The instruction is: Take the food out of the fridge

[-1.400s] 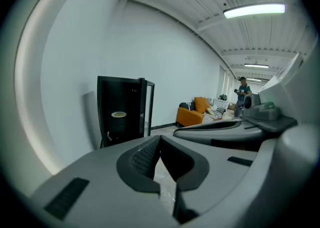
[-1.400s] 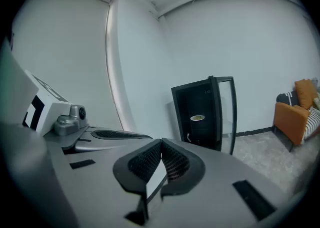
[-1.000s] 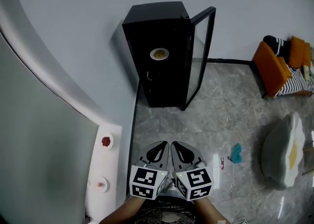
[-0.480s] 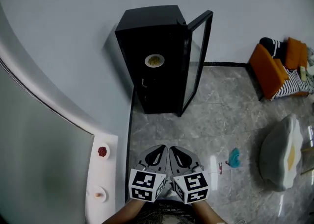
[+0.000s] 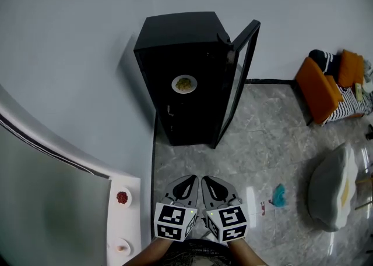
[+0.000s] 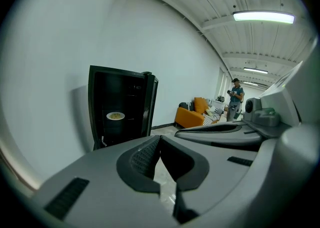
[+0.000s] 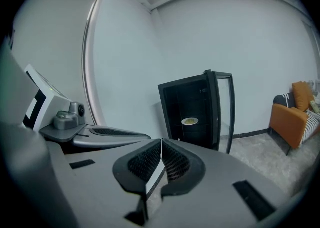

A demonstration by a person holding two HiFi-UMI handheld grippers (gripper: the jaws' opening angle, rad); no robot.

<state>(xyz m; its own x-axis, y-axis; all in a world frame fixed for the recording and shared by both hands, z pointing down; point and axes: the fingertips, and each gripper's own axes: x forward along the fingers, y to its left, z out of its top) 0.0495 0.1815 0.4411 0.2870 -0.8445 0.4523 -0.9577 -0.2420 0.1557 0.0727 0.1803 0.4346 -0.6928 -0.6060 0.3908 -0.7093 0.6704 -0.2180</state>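
A black fridge stands against the white wall with its glass door swung open to the right. Inside, on a shelf, sits a white plate of yellowish food, also seen as the plate in the left gripper view and the plate in the right gripper view. My left gripper and right gripper are side by side at the bottom of the head view, well short of the fridge. Both are shut with nothing between the jaws.
A white counter at the lower left carries a small dish of red food and a second dish. An orange sofa and a grey-white cushion are to the right. A teal scrap lies on the marble floor. A person stands far off.
The fridge has shifted a little down and left in the head view and looks slightly nearer. Both grippers stay shut, side by side, carried forward together over the floor.
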